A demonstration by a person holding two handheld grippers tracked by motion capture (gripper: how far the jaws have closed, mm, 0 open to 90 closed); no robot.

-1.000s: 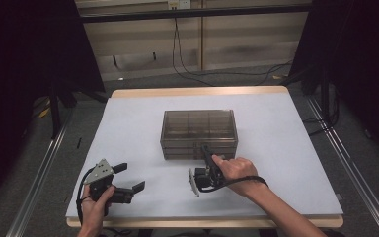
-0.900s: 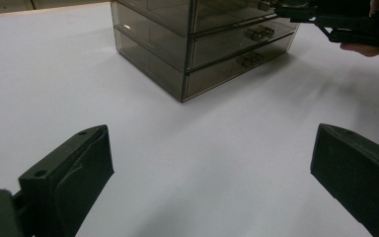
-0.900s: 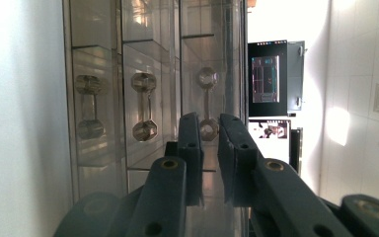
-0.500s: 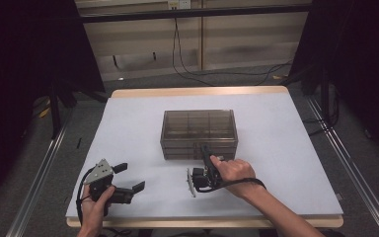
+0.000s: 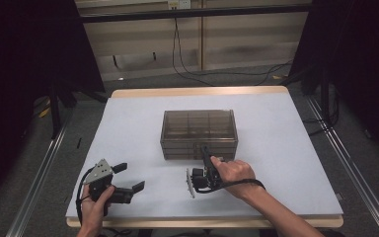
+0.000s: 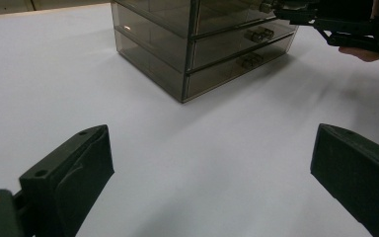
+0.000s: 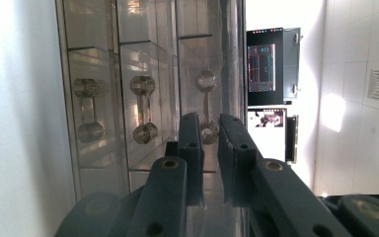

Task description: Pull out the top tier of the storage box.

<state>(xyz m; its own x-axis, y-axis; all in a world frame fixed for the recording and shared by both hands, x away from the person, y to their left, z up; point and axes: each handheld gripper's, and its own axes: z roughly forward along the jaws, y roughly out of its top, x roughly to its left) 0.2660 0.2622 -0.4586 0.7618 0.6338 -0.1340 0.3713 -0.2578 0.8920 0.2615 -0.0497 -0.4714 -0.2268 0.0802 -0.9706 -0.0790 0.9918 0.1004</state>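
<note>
A smoked clear box of three drawers (image 5: pixel 199 129) stands in the middle of the white table (image 5: pixel 286 138). My right gripper (image 5: pixel 204 148) lies rolled on its side at the box's front, held by a hand. In the right gripper view its jaws (image 7: pixel 209 121) stand narrow, pressed on the top drawer's dumbbell-shaped handle (image 7: pixel 207 106). The middle handle (image 7: pixel 143 108) and the bottom handle (image 7: pixel 88 109) are free. My left gripper (image 5: pixel 129 177) rests at the table's front left, open and holding nothing, with bare table between its jaws (image 6: pixel 212 138). From there the box (image 6: pixel 197 44) is farther off.
Cables run across the floor behind the table (image 5: pixel 212 74). Metal rails (image 5: pixel 34 177) flank the table on both sides. White table surface lies around the box to the left, right and back.
</note>
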